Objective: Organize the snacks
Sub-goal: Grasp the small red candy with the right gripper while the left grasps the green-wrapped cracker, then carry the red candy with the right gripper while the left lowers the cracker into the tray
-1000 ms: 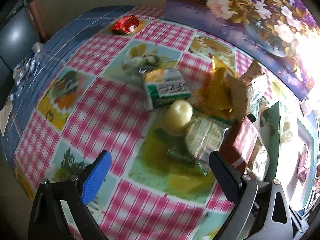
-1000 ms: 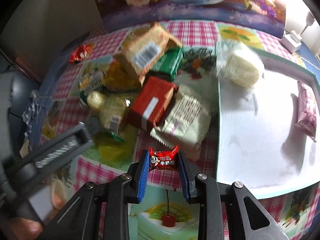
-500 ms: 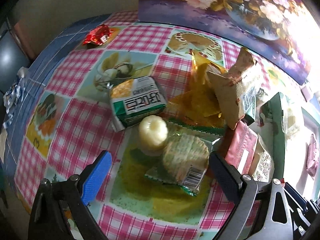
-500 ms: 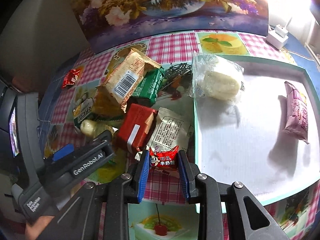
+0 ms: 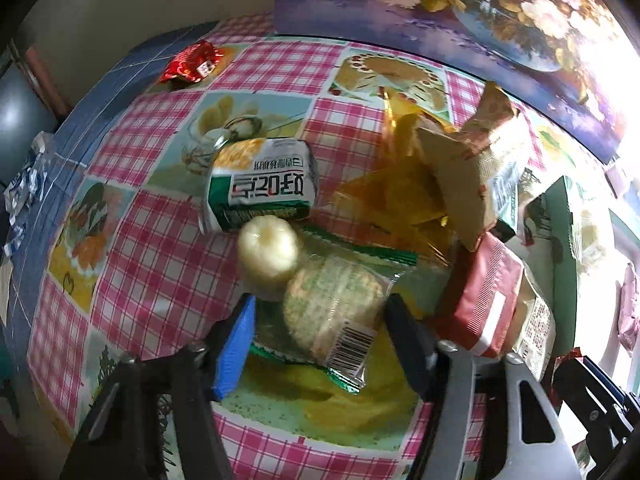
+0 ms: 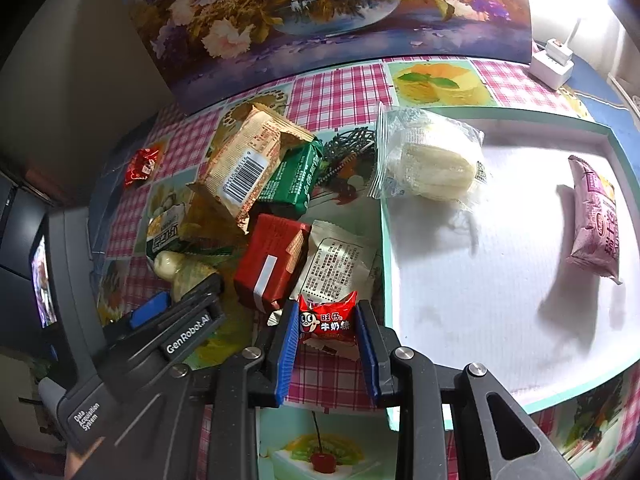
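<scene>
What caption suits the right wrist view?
Right tongs grip a red candy beside the white tray.

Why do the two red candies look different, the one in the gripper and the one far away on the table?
The held candy is pinched in the right gripper, off the table; the far candy lies loose on the tablecloth near its edge. The held candy sits by the snack pile; the far candy sits alone. The held candy's cartoon face shows; the far candy's print is too small to read. Both have shiny red wrappers.
</scene>
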